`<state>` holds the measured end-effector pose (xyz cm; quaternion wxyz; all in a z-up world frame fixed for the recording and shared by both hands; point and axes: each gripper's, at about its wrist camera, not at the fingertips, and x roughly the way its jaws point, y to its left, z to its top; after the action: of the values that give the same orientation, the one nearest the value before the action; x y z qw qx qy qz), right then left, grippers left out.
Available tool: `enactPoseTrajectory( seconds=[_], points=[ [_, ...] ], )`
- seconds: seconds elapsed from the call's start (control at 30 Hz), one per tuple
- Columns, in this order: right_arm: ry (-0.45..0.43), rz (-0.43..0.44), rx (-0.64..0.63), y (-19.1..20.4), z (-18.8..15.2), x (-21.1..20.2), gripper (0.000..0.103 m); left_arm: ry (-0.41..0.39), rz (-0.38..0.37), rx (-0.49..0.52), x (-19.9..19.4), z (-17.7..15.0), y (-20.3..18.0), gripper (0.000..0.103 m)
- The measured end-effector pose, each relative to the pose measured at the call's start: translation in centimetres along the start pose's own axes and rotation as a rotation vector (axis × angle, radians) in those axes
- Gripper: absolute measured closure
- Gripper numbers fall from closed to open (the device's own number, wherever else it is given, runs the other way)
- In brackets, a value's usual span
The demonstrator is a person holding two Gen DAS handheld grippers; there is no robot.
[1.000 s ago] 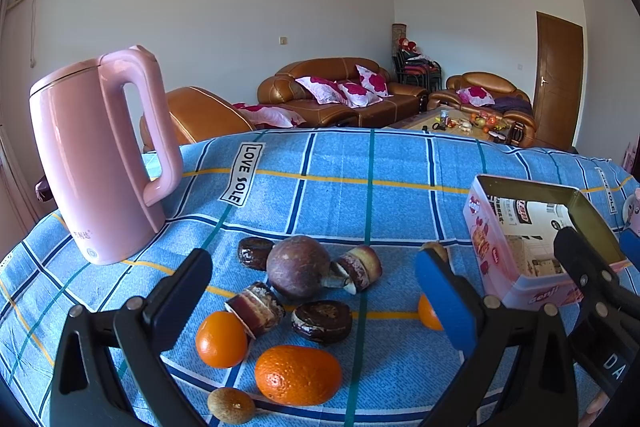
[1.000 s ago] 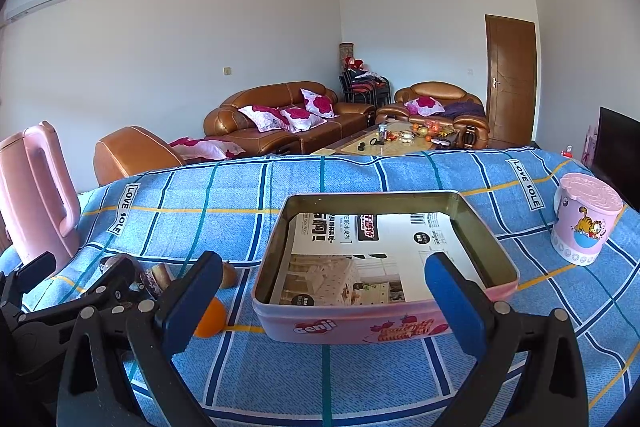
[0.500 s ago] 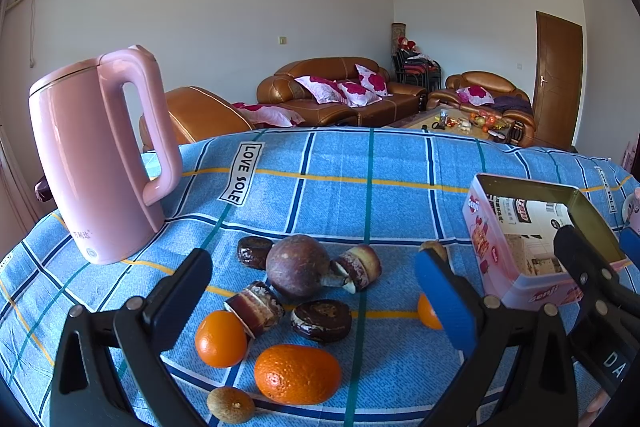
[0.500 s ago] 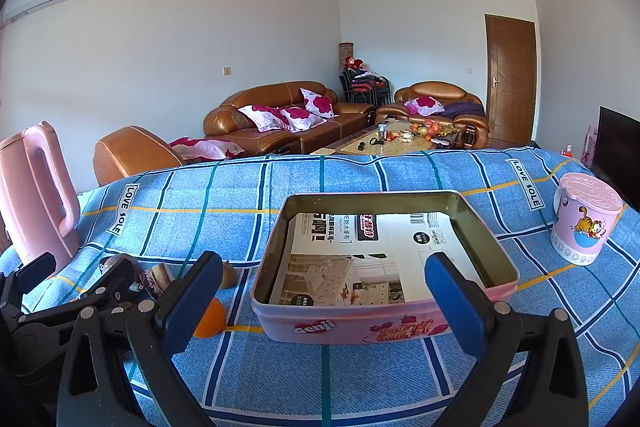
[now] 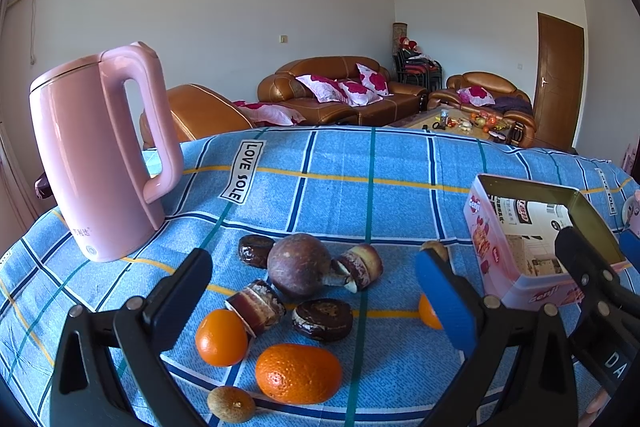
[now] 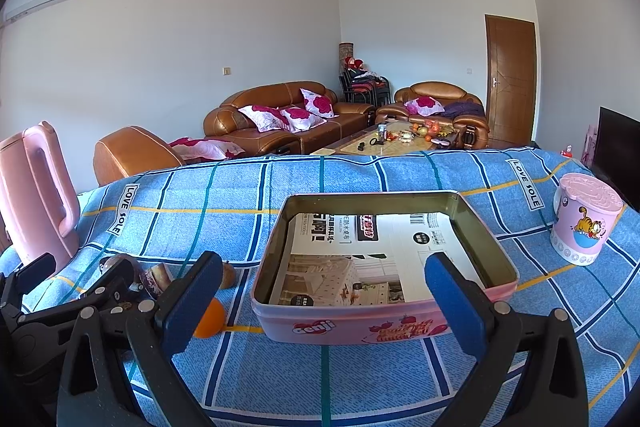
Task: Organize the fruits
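Left wrist view: the left tongs [image 5: 320,295] hang apart and empty above a cluster of fruits on the blue plaid tabletop [image 5: 340,195]. A large pebbly orange [image 5: 298,373] lies nearest, a smaller smooth orange [image 5: 221,337] just left of it, a dull purple-brown round fruit [image 5: 299,264] behind, and a small brown fruit [image 5: 231,404] in front. To the right stands the pink tin [image 6: 384,319], its floor lined with printed paper, with the right tongs [image 6: 324,303] apart before it.

Both wrist views sit low over the table, facing the sofas, sharing the tin [image 5: 532,247] [image 6: 384,315] and kettle [image 5: 96,155] [image 6: 36,191]
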<state>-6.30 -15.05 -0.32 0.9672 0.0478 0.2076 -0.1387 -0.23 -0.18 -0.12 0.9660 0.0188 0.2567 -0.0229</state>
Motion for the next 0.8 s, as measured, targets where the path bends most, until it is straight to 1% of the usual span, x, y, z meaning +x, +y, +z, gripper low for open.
enactPoseTrajectory(
  seconds=[0.3,0.4,0.43,0.5,0.6,0.7,0.73,0.77,0.8],
  points=[
    [0.004,0.005,0.001,0.0,0.0,0.1,0.001,0.007,-0.008,-0.017,-0.1,-0.2,0.5,0.000],
    [0.004,0.032,0.007,0.1,0.0,0.0,0.001,0.016,-0.028,-0.028,-0.3,-0.4,1.2,0.000],
    [0.005,0.043,0.007,0.1,0.0,-0.1,0.001,0.021,-0.024,-0.032,-0.3,-0.5,1.5,0.000],
    [0.005,0.058,0.000,0.3,0.0,-0.1,0.001,0.040,-0.002,-0.037,-0.4,-0.6,2.2,0.000],
    [0.007,0.090,-0.009,0.5,0.0,-0.2,0.001,0.094,-0.010,-0.037,-0.5,-0.9,3.6,0.000],
    [0.012,0.143,-0.012,0.8,-0.1,-0.3,0.002,0.136,-0.020,-0.038,-1.2,-1.9,5.3,0.000],
    [0.019,0.164,-0.014,0.9,-0.1,-0.3,0.006,0.150,-0.024,-0.028,-1.4,-2.3,5.8,0.000],
    [0.030,0.184,-0.020,1.2,-0.1,-0.2,0.014,0.163,-0.033,-0.015,-1.6,-2.8,6.2,0.000],
    [0.044,0.201,-0.028,1.5,-0.2,-0.1,0.017,0.176,-0.046,0.002,-1.8,-3.2,6.5,0.000]
  ],
)
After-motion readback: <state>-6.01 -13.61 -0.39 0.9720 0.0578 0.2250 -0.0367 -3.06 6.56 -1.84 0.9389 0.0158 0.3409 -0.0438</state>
